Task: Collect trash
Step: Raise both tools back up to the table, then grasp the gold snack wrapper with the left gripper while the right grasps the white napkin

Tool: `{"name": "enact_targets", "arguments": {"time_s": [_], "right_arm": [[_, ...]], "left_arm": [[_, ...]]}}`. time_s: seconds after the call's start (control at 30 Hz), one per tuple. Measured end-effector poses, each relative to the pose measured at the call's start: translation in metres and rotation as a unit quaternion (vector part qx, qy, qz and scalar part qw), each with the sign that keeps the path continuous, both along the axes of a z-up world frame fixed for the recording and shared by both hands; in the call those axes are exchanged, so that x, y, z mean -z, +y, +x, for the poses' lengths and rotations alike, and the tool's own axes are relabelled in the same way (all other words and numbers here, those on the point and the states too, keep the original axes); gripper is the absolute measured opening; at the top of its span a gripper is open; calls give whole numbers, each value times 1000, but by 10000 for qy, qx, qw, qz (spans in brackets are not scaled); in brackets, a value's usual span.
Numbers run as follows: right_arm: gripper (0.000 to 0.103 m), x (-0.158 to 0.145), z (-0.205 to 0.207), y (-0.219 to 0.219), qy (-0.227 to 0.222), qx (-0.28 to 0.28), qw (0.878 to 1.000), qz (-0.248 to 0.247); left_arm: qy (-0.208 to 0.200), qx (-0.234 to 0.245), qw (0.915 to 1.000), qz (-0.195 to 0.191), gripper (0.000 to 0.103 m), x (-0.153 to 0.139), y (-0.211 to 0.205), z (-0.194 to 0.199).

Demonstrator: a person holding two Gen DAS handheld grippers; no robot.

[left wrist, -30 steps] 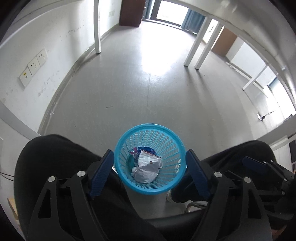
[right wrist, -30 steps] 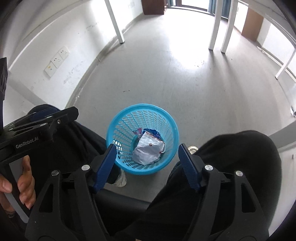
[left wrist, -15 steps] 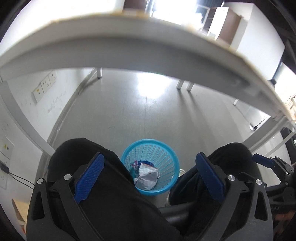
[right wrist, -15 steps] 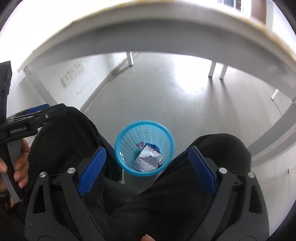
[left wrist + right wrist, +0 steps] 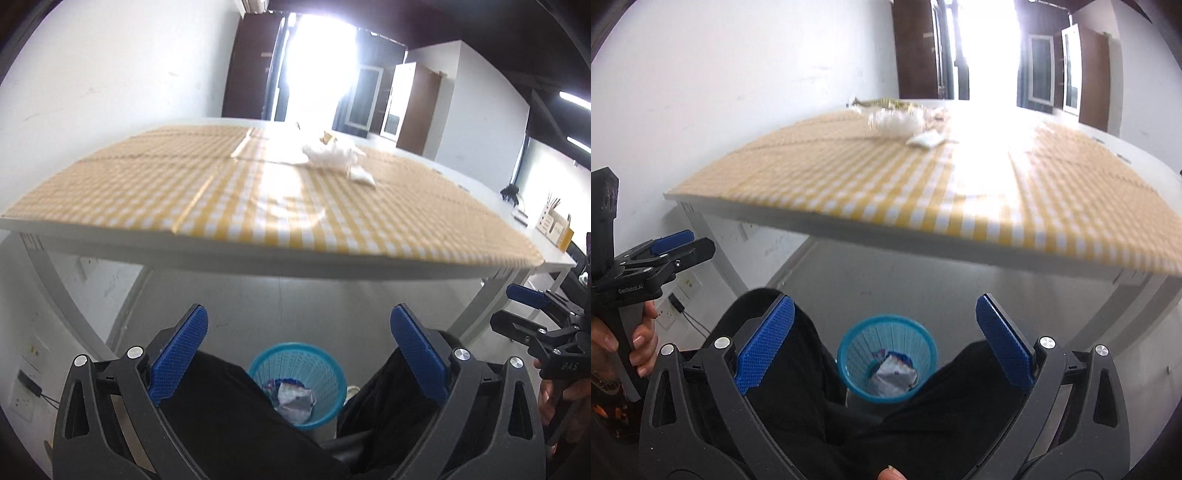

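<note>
Both grippers are now looking across the tabletop, where a second ago we were seeing only floor and the blue basket (image 5: 297,384) under the table (image 5: 258,254). Our left gripper (image 5: 299,354) is hanging with its blue pads (image 5: 179,354) spread wide apart and nothing between them; the jaws have just been opening. Below them, the basket is standing on the floor under the table's near edge, between our black-trousered knees (image 5: 229,413), and it is holding a crumpled silvery wrapper (image 5: 295,400) and some other scraps. Our right gripper (image 5: 884,341) is likewise hanging wide apart and empty, having just been opening too, and its view is showing the same basket framed between the pads. Up on the table, a yellow-and-white checked cloth (image 5: 229,192) is covering the top. Toward the table's far side, a heap of white crumpled trash (image 5: 328,151) is lying on the cloth, and a small white packet (image 5: 360,175) is lying just beside it on the nearer side. Glare is washing out that part, so we cannot tell what else is lying in the heap.
</note>
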State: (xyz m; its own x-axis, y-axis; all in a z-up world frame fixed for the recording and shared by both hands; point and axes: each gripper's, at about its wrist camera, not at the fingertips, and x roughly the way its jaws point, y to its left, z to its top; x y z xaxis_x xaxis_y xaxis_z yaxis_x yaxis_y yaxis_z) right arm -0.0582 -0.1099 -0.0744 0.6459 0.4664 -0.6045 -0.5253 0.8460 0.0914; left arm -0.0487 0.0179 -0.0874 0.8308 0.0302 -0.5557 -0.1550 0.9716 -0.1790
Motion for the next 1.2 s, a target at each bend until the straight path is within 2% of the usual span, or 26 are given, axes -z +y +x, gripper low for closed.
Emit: {"name": "enact_targets", "arguments": {"time_s": [0.17, 0.43, 0.67, 0.87, 1.2], "right_arm": [[94, -19, 17, 1, -155, 98, 9998, 44], [94, -43, 66, 17, -259, 206, 9994, 32], [94, -59, 108, 29, -291, 325, 9990, -33], [94, -56, 149, 44, -15, 390, 9992, -87], [92, -43, 213, 71, 466, 393, 9979, -205]], "left_arm": [[-208, -81, 9997, 77, 97, -20, 9, 12], [-310, -80, 9994, 121, 97, -42, 24, 44], [-374, 41, 9993, 4, 97, -56, 39, 75], [-364, 190, 9992, -15, 97, -66, 46, 109], [-161, 291, 9988, -365, 96, -66, 64, 173]]}}
